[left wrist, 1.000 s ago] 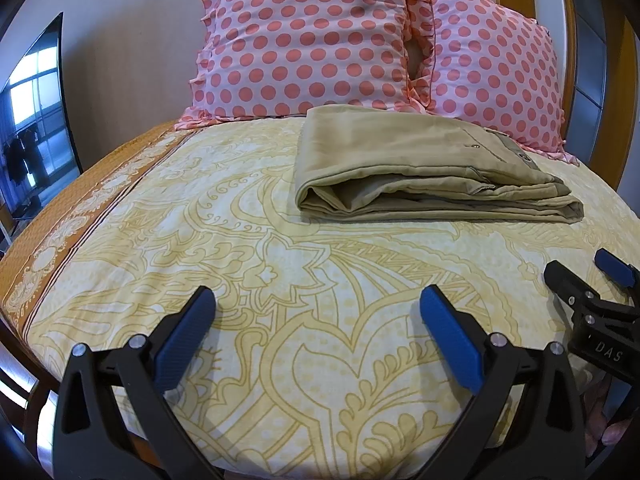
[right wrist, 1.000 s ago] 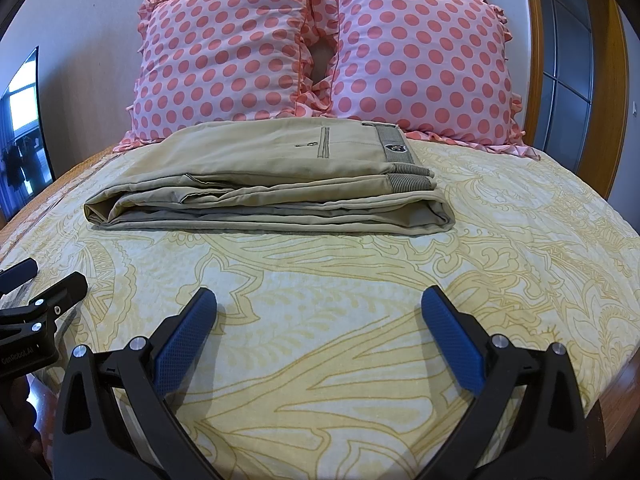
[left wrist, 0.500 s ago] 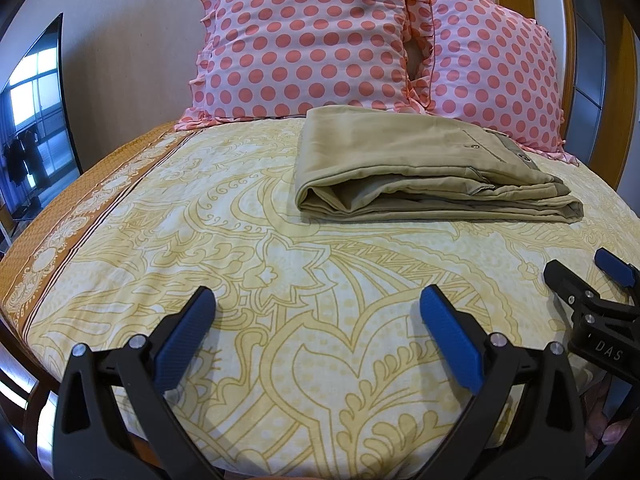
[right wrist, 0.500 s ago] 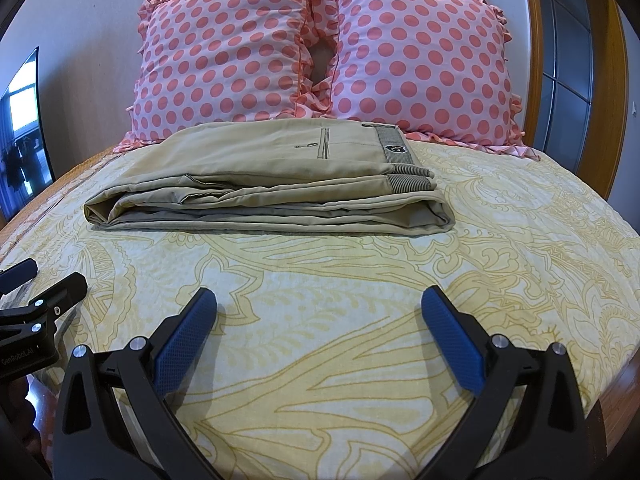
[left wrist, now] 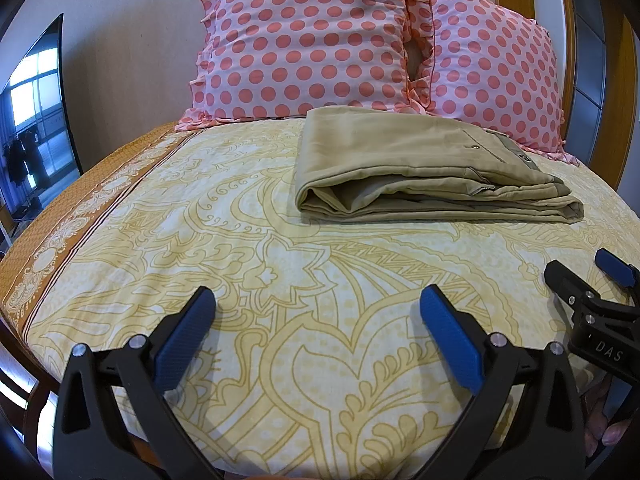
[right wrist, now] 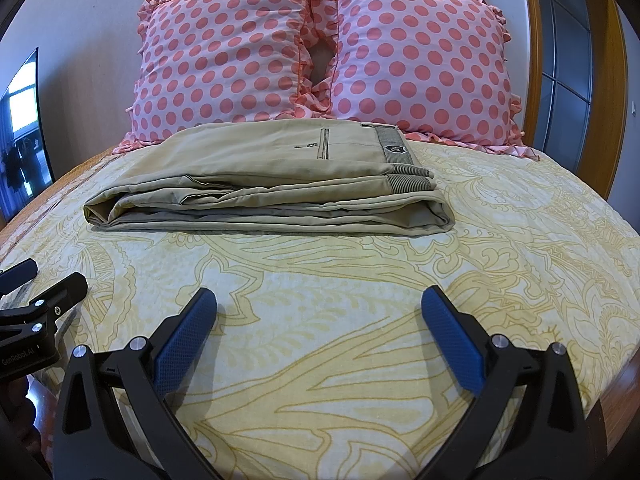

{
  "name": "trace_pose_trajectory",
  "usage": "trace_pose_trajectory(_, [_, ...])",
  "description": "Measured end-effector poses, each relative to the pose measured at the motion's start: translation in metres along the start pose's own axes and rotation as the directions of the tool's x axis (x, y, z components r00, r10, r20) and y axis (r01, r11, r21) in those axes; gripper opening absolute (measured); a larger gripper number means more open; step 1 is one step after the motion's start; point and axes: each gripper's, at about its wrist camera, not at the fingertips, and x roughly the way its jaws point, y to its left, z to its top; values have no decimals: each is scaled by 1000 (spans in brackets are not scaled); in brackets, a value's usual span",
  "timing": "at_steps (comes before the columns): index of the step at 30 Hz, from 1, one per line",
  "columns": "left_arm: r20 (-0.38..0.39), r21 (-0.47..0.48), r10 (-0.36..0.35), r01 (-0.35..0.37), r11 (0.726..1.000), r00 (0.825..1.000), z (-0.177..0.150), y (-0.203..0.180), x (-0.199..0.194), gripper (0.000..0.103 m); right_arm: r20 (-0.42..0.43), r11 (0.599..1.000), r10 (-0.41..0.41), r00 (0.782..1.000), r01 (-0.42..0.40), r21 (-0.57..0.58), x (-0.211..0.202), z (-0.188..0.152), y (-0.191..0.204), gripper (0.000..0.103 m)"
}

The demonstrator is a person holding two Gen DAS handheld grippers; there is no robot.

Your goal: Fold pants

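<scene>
Nothing has moved since the earlier frames: both grippers sit in the same spots above the near part of the bed, and the pants lie just as they did a second ago.

The left gripper [left wrist: 316,320] hovers over the yellow patterned bedspread [left wrist: 248,264], its blue-padded fingers spread wide with nothing between them. The right gripper [right wrist: 318,320] is the same, fingers wide apart and empty, held over the bedspread [right wrist: 520,248] near the foot end. Each shows at the edge of the other's view: the right gripper [left wrist: 588,280] at the right edge of the left wrist view, the left gripper [right wrist: 40,280] at the left edge of the right wrist view.

The khaki pants [right wrist: 264,188] are folded into a flat, layered stack in the middle of the bed, well apart from both grippers. The waistband with its dark label lies on top at the right end, and the back pocket faces up. In the left wrist view the pants [left wrist: 420,172] show their rolled fold at the left end. Behind them, two pink polka-dot pillows [right wrist: 320,48] lean against the wall, the far edge of the pants just beside them.
</scene>
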Motion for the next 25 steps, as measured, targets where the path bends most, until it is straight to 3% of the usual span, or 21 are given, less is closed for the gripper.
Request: trace_pose_trajectory(25, [-1, 0, 2, -2, 1000, 1000, 0, -1, 0, 101, 1, 1000, -1, 1000, 1, 0, 0, 0, 0, 102])
